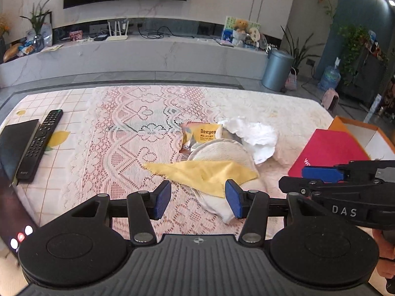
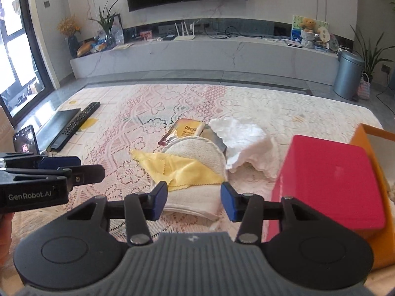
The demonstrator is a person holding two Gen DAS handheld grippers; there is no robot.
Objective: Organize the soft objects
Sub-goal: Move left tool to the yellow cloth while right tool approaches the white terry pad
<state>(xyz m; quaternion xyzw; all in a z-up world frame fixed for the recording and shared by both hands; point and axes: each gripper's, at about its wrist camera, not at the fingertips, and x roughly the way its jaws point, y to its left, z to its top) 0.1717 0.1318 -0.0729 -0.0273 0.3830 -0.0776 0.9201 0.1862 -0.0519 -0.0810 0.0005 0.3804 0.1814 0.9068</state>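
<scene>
Both hand-held grippers are released, nothing between their blue pads, and they come at the heap of soft things side by side from the near edge of the lace-covered desk (image 1: 138,123). The left hand-held gripper (image 1: 198,198) hangs over bare lace just short of the yellow cloth (image 1: 205,172), whose long axis runs across its line of approach, with one pointed tip stretched out toward the remote control (image 1: 40,143) at the far left end. The right hand-held gripper (image 2: 193,201) sits more squarely before the folded white towel (image 2: 195,202) under that cloth, so I would judge it the nearer one to the pile. Behind lie the round cream pad (image 2: 197,151), the wipes packet (image 2: 188,129) and the crumpled white cloth (image 2: 246,145). The red lid (image 2: 328,180) and orange box (image 2: 385,197) stand close on the right, probably where these go.
</scene>
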